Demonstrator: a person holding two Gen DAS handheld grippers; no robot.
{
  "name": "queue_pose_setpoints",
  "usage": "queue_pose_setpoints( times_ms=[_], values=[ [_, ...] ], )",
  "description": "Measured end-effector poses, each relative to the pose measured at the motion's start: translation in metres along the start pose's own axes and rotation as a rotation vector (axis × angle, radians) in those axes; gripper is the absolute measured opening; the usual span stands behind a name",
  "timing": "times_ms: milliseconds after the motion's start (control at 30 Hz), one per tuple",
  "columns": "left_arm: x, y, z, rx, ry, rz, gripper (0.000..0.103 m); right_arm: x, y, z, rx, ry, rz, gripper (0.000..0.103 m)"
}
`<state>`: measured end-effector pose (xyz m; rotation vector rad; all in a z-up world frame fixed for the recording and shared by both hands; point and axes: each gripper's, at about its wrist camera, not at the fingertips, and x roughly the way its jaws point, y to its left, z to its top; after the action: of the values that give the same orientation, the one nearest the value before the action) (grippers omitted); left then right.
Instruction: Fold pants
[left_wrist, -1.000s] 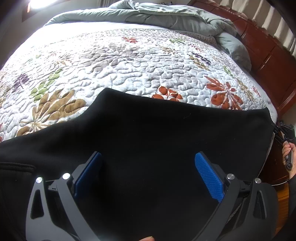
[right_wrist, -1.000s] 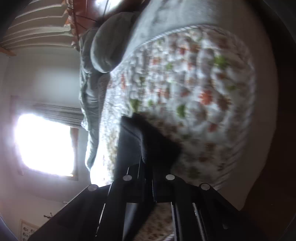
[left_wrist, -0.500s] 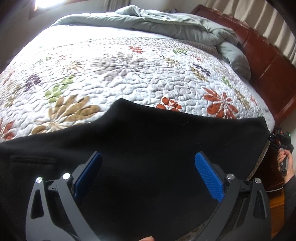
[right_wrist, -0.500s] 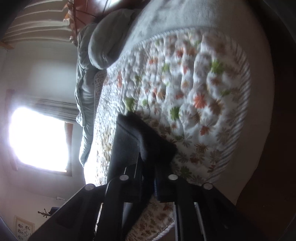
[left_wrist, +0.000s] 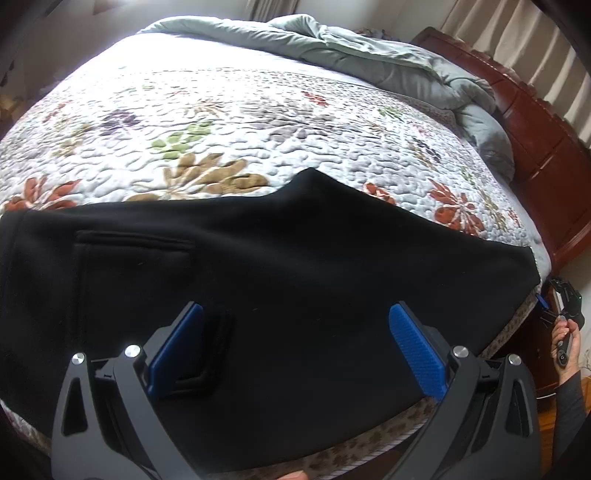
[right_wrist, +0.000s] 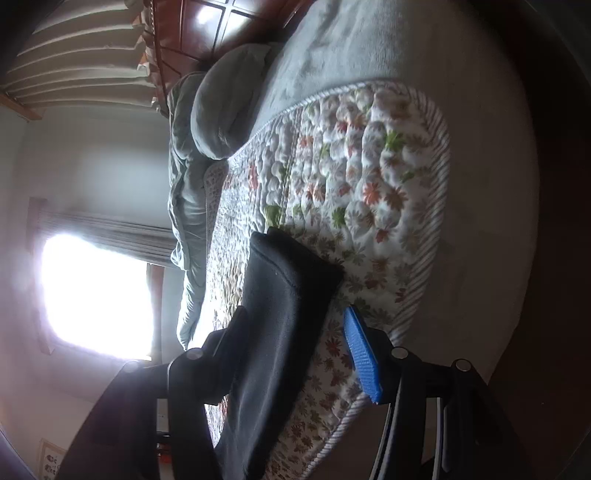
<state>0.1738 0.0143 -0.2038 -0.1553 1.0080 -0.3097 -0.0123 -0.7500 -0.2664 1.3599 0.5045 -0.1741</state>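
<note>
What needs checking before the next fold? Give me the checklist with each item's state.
1. Left claw open, nothing gripped: ok.
2. Right claw letting go: its jaws are opening, the pants lie between the pads unpressed: ok.
3. Pants flat on the quilt, no bunching in the left view: ok.
4. Pants fully on the bed: not ok, the near edge reaches the quilt's border.
5. Leg ends lined up: cannot tell, only one end shows.
6. Quilt beyond the pants free for folding: ok.

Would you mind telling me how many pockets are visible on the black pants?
2. One welt pocket lies near the left end of the pants; one patch pocket sits beside the left gripper's left pad. Others may be hidden underneath.
</note>
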Motion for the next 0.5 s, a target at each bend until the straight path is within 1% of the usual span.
queue_pose_setpoints(
  times_ms=[100,200,500],
  values=[
    [0.001,0.009,-0.003,-0.025,0.002,0.022,0.100,0.006,-0.004,0.002,0.004,0.003,0.006,0.055],
    [0.004,0.016,-0.005,-0.044,0.008,0.032,0.100,0.011,-0.004,0.005,0.011,-0.001,0.036,0.055],
    [0.009,0.012,-0.008,-0.017,0.015,0.068,0.100,0.025,0.002,0.012,-0.006,0.010,0.058,0.055]
  ],
)
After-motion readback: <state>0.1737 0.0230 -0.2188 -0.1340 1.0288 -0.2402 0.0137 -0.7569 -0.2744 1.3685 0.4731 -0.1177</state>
